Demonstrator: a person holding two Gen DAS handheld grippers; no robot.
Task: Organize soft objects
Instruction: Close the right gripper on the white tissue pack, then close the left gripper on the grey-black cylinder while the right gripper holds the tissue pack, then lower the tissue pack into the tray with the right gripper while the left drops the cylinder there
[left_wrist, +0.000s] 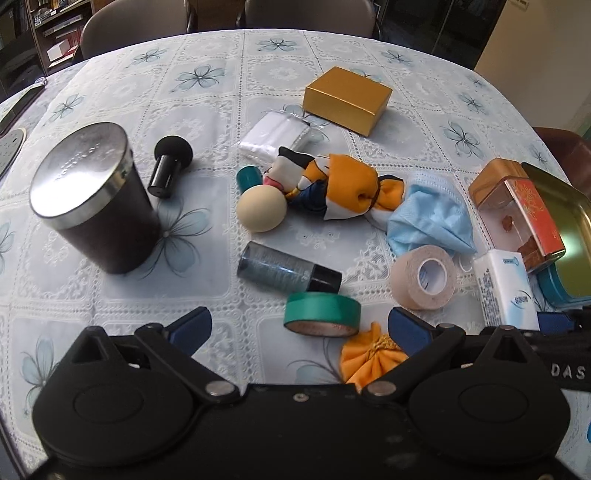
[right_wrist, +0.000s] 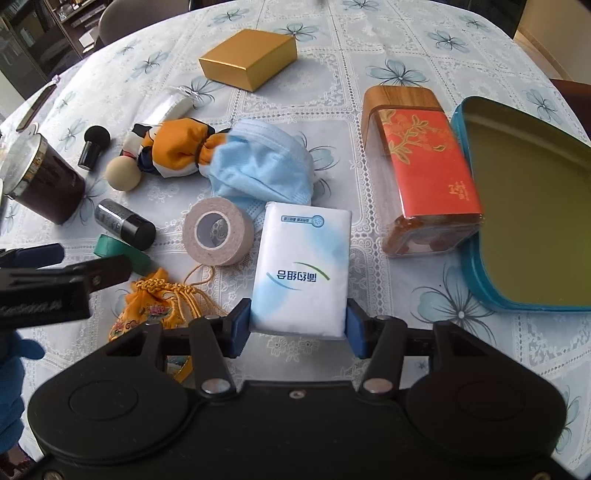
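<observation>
Right claw (right_wrist: 298, 325) is gripping the white tissue pack (right_wrist: 301, 269) at 6 o'clock; left claw (left_wrist: 298, 325) is gaping over the green tape (left_wrist: 322, 314). Beyond, the desk (left_wrist: 207, 99) is wearing flowered lace cloth, chairs (left_wrist: 136, 22) standing at 12 o'clock.

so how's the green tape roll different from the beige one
The green tape roll is thin and lies nearly flat; the beige tape roll is much wider and sits tilted, its hole facing the camera. The green one lies beside the dark bottle, the beige beside the tissue pack. Both rest untouched on the tablecloth.
</observation>
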